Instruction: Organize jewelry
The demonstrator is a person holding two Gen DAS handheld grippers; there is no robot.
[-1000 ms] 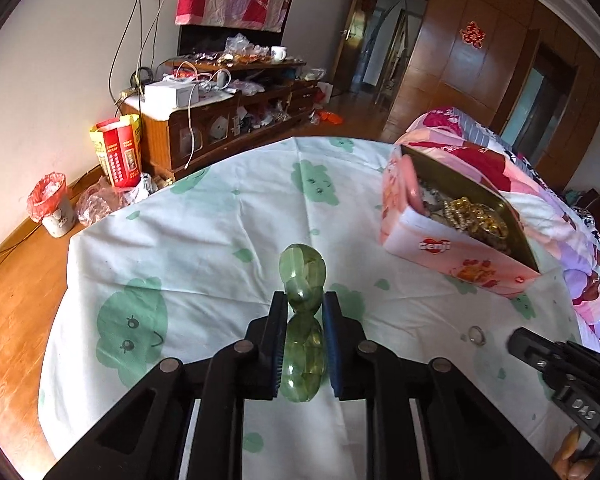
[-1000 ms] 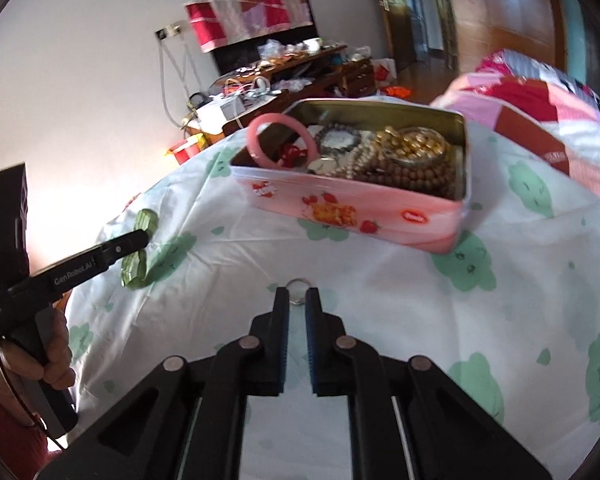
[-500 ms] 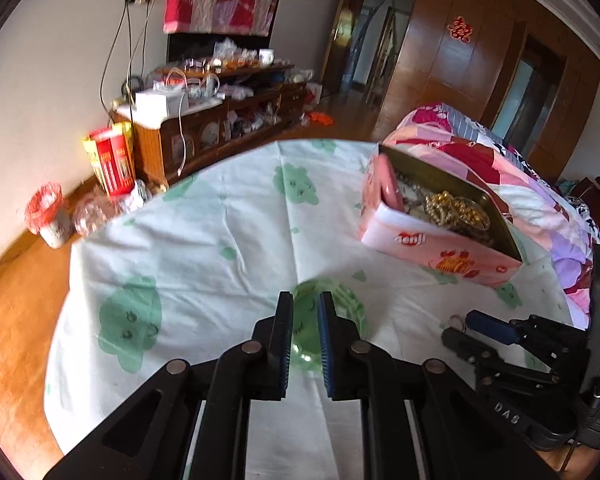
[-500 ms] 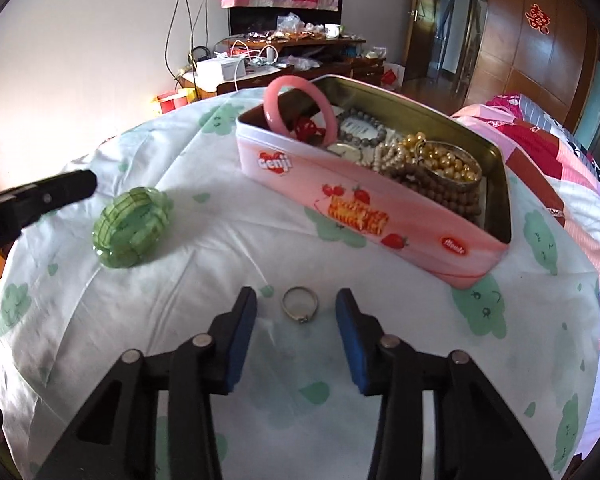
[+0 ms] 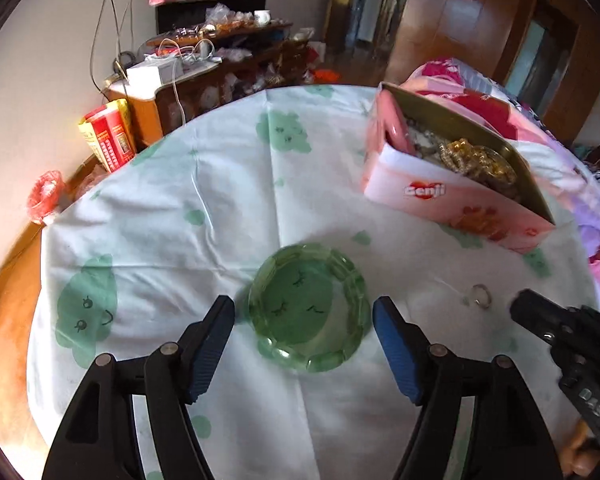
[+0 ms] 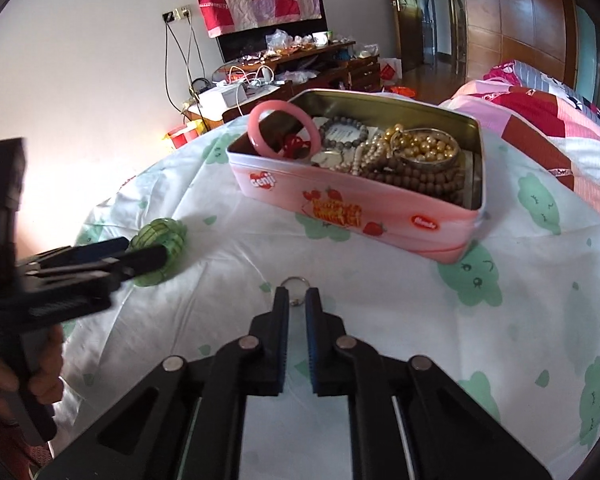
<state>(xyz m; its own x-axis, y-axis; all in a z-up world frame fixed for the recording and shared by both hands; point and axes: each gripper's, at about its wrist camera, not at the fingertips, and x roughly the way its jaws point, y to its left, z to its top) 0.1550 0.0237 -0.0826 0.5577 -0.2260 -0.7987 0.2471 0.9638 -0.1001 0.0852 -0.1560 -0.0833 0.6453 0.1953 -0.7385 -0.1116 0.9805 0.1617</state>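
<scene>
A green jade bangle [image 5: 309,307] lies flat on the white cloth, between the fingers of my open left gripper [image 5: 303,310]. It also shows in the right wrist view [image 6: 162,245]. A small silver ring [image 6: 295,285] lies on the cloth; my right gripper [image 6: 296,294] is shut on its near edge. The ring also shows in the left wrist view [image 5: 480,295]. A pink tin [image 6: 380,216] holds a pink bangle [image 6: 282,128], bead strings and gold pearls [image 6: 424,148].
The round table's cloth [image 5: 204,208] ends near the left edge, with wood floor below. A pink quilt [image 6: 540,120] lies behind the tin. A cluttered TV cabinet [image 5: 220,68] stands by the far wall. The left gripper [image 6: 80,268] reaches in from the left of the right wrist view.
My left gripper let go of the green bangle, which now lies flat, and its jaws opened wide. My right gripper opened around the ring, then shut on it.
</scene>
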